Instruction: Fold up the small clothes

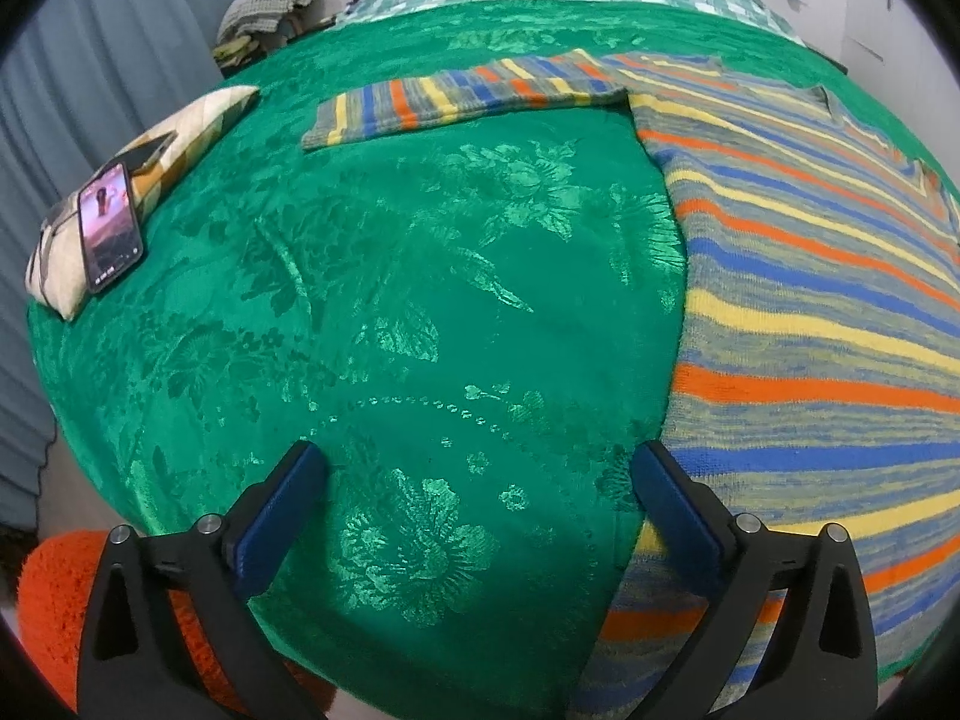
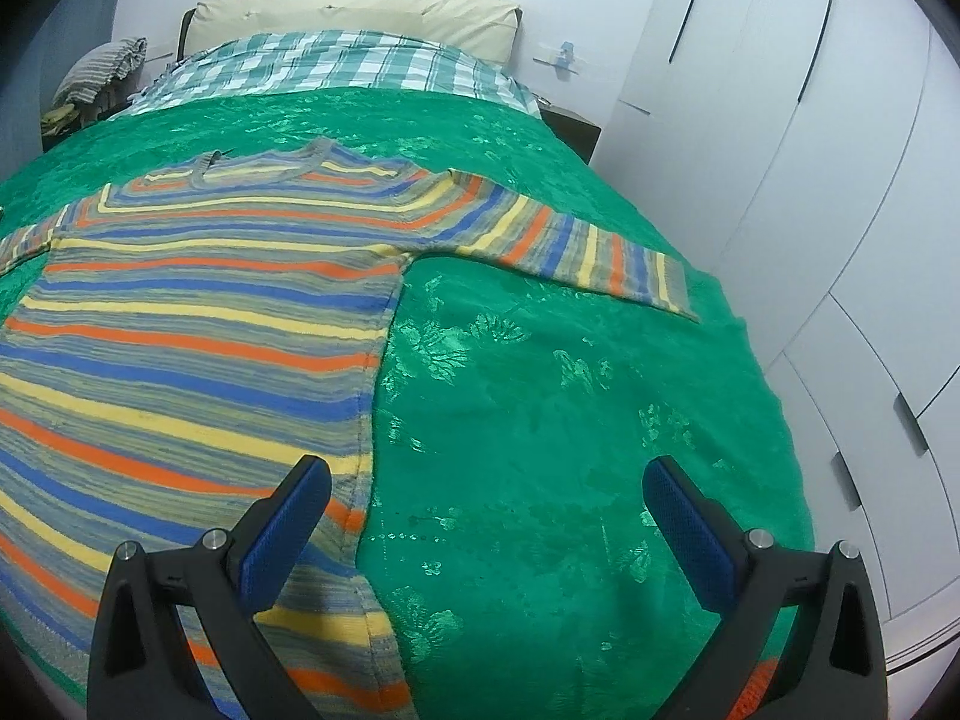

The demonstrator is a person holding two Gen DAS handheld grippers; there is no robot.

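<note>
A sweater (image 2: 198,324) lies spread on the bed (image 2: 540,420), phone (image 1: 111,234) apparently near its edge.

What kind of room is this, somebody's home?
Most likely a bedroom in a home. A bed with a green bedspread fills the view, a cream pillow lies at its head, and white wardrobe doors line one wall. A striped sweater lies spread flat on it.

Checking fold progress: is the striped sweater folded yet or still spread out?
Spread out. The striped sweater lies flat on the green bedspread, both sleeves stretched sideways, nothing turned over.
</note>
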